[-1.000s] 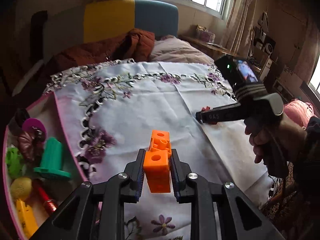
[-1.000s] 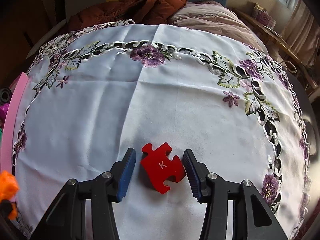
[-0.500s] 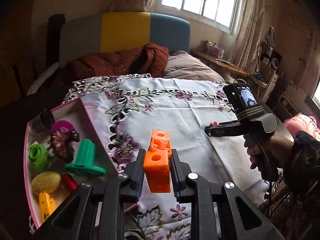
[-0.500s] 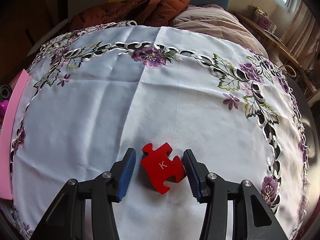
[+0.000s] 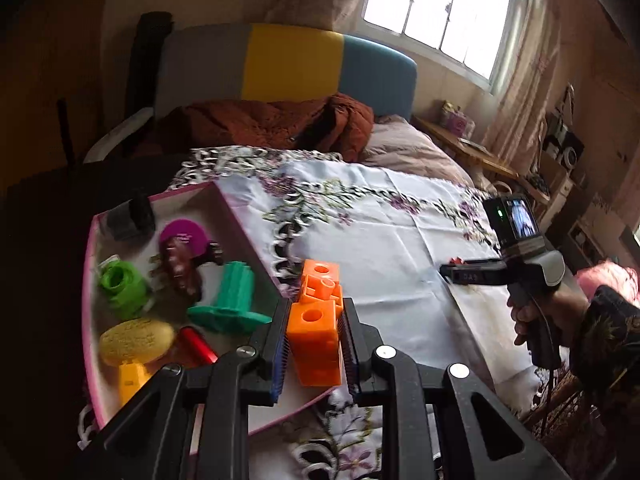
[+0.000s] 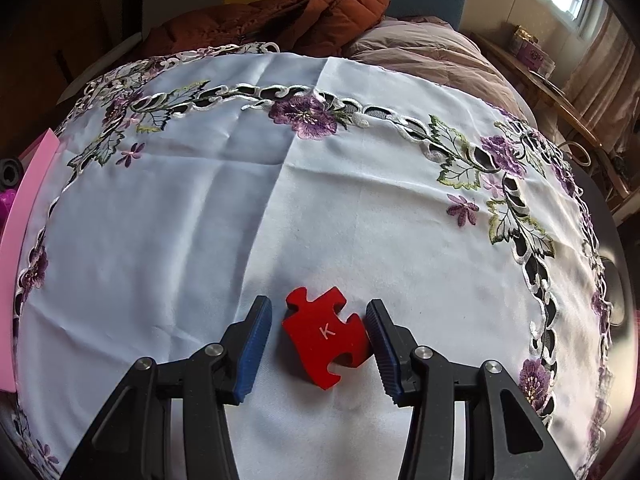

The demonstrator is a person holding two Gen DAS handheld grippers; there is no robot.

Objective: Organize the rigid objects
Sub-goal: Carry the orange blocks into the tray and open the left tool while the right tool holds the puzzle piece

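Note:
My left gripper (image 5: 314, 344) is shut on an orange block piece (image 5: 316, 320) with round holes and holds it in the air over the near right corner of the pink tray (image 5: 240, 224). My right gripper (image 6: 320, 336) is open, its pads on either side of a red jigsaw piece marked K (image 6: 326, 336) that lies on the white embroidered cloth (image 6: 280, 200). The right pad touches or nearly touches the piece; the left pad stands apart from it. The right gripper also shows in the left wrist view (image 5: 452, 271), low over the cloth.
The tray holds several toys: a green spool (image 5: 232, 300), a light green ring (image 5: 120, 286), a brown figure (image 5: 182, 262), a purple disc (image 5: 184, 234), a yellow oval (image 5: 136, 340), a red stick (image 5: 196, 346). The tray's pink wall (image 6: 24, 216) shows at the cloth's left. A bed lies behind.
My left gripper has swung left with the orange block, from over the cloth to over the tray's corner. The right gripper has stayed around the red piece.

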